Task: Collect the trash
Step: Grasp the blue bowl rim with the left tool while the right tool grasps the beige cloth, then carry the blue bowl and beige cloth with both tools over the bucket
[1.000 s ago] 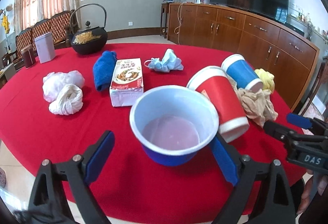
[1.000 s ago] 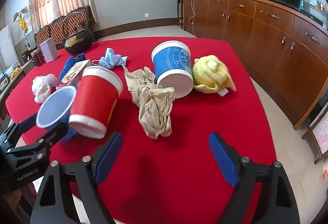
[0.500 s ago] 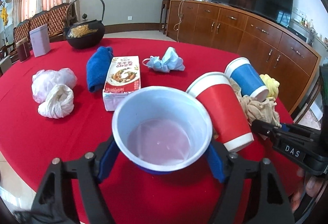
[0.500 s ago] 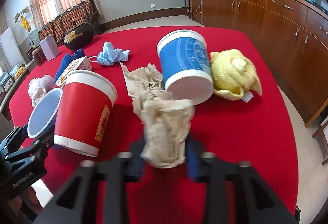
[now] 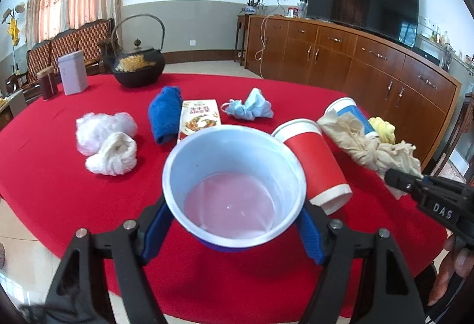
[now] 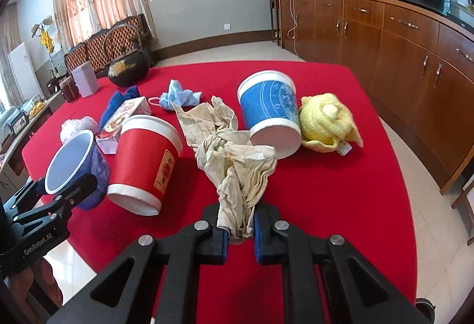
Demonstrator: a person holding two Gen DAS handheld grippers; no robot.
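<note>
Blue pads of the left gripper [image 5: 234,230] press against both sides of a blue paper cup [image 5: 234,187], its white inside facing the camera, held near the front edge of the red table [image 5: 53,190]. The right gripper [image 6: 240,232] is clamped on the near end of a crumpled beige paper wad [image 6: 234,164], which trails away across the cloth. Just left of the wad a red cup [image 6: 145,164] lies on its side, close beside the held blue cup; to the right a blue-and-white cup [image 6: 271,113] also lies tipped, touching a yellow cloth [image 6: 326,122]. Farther off sit a light-blue face mask [image 5: 248,107], a food carton [image 5: 201,118], a rolled blue towel [image 5: 164,113] and white crumpled bags [image 5: 106,140]. A black teapot [image 5: 137,66] stands at the far side.
</note>
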